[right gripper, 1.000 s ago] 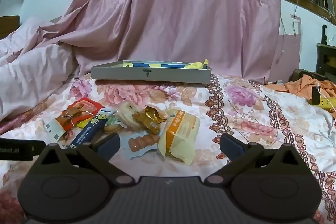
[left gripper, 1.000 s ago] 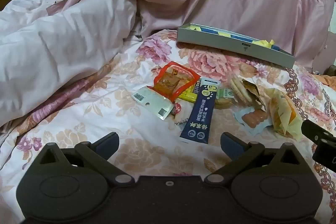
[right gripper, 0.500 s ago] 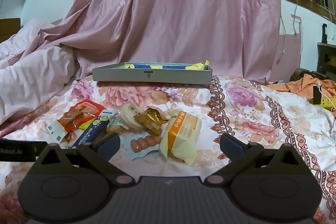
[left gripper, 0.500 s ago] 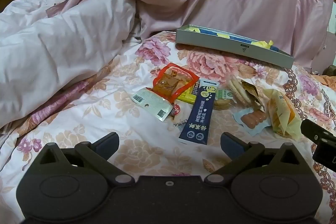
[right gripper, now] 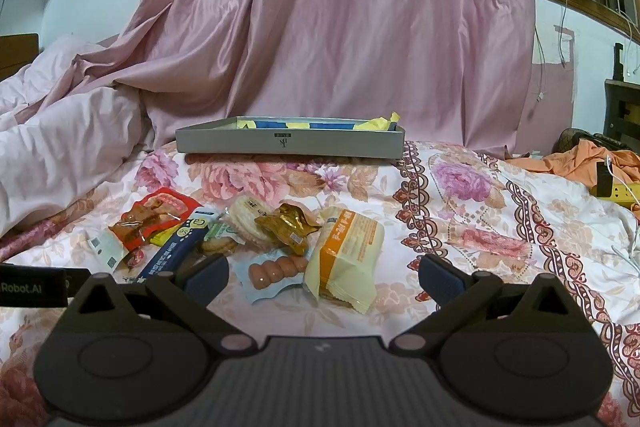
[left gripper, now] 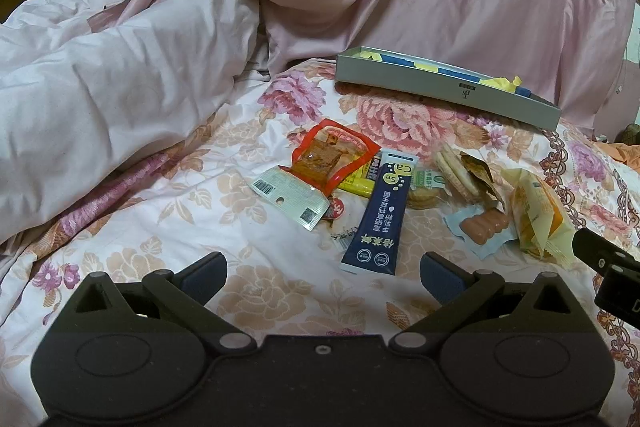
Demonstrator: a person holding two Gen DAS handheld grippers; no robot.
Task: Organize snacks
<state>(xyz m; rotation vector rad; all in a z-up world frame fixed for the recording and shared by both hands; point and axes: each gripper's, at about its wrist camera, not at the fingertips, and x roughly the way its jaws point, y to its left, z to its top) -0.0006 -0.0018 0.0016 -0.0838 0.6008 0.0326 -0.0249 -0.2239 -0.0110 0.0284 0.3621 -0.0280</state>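
Several snack packets lie in a loose pile on the floral bedspread. Among them are a red pouch [left gripper: 334,157] [right gripper: 154,217], a navy stick pack [left gripper: 382,213] [right gripper: 172,253], a sausage pack [left gripper: 482,227] [right gripper: 276,271] and a yellow-orange packet [left gripper: 538,217] [right gripper: 348,257]. Behind the pile sits a grey tray [left gripper: 444,95] [right gripper: 290,143] with blue and yellow items inside. My left gripper [left gripper: 322,273] is open just short of the navy stick pack. My right gripper [right gripper: 322,275] is open, with the sausage pack and yellow-orange packet between its fingers' line.
A bunched pale pink duvet [left gripper: 100,95] fills the left side. A pink curtain [right gripper: 340,27] hangs behind the tray. Orange cloth [right gripper: 588,163] and a yellow power strip [right gripper: 618,191] lie at the far right. Bare bedspread [right gripper: 500,227] stretches right of the pile.
Both views have shifted slightly, with the tray and snacks sitting a little lower and farther in frame. Both grippers stay open and nothing on the bed has moved.
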